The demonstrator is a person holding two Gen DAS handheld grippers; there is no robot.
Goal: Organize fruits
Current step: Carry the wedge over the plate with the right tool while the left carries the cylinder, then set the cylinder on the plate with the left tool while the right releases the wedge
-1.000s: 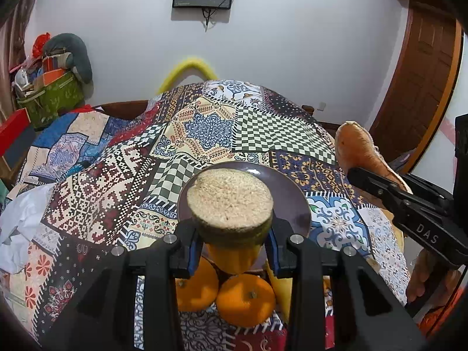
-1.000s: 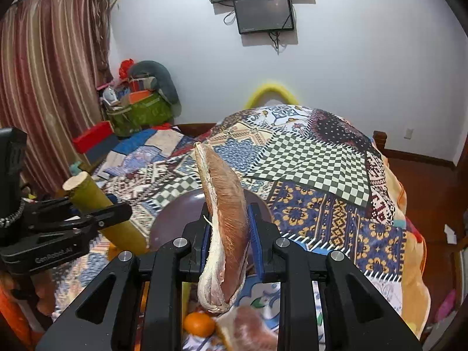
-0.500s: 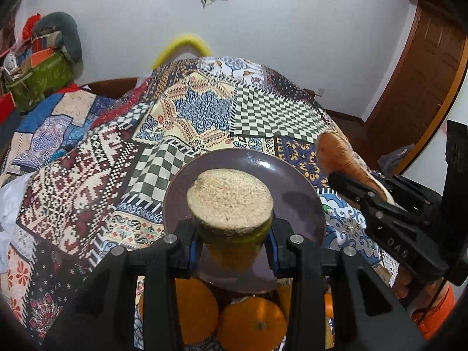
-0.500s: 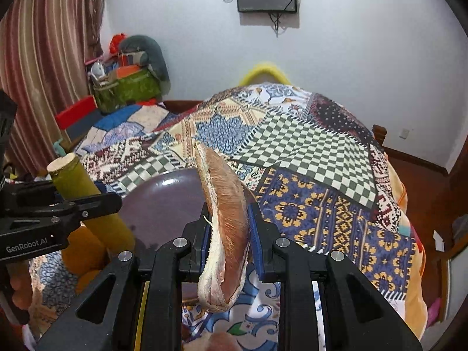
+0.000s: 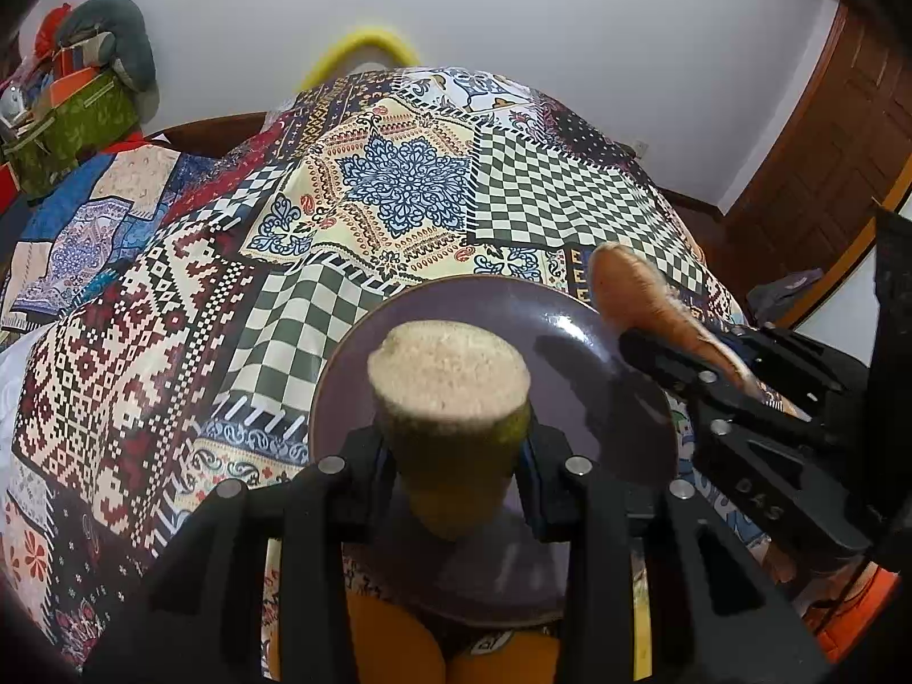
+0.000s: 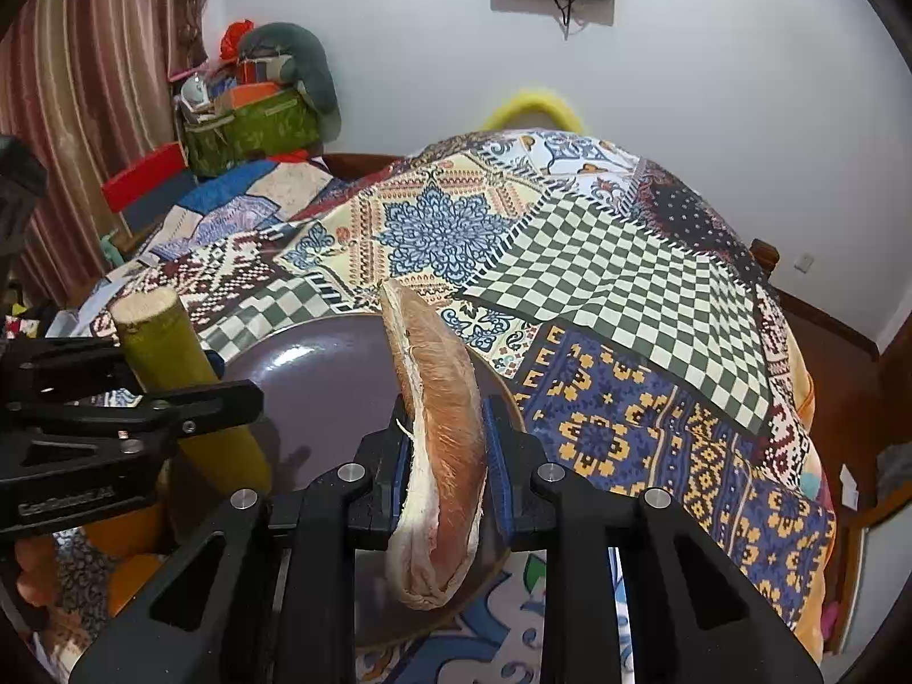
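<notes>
Since the earlier frames both hands have come forward and down over the purple plate, which now fills more of each view, and the oranges have slid almost out of sight at the bottom.

Left wrist view: the left hand-held gripper (image 5: 456, 456) pinches a yellow-green stalk (image 5: 450, 399), its pale cut end facing the camera. The stalk hangs above the plate (image 5: 593, 410), which lies on a patchwork cloth (image 5: 399, 194) spread over the bed. Two oranges (image 5: 393, 644) peek out under the plate's near rim. At the right, the right hand-held gripper (image 5: 672, 353) reaches in over the plate's right edge, holding a brown husk (image 5: 632, 296).

Right wrist view: the right hand-held gripper (image 6: 444, 456) is pressed tight on the husk (image 6: 439, 433), a curved piece with fibrous brown skin and a whitish inner edge, standing on edge between the pads. It hangs over the right part of the plate (image 6: 319, 376). At the left, the left hand-held gripper (image 6: 228, 393) holds the stalk (image 6: 176, 365) tilted, its lower end down by the plate's left side; whether it touches the plate I cannot tell. An orange (image 6: 122, 530) shows below it.
</notes>
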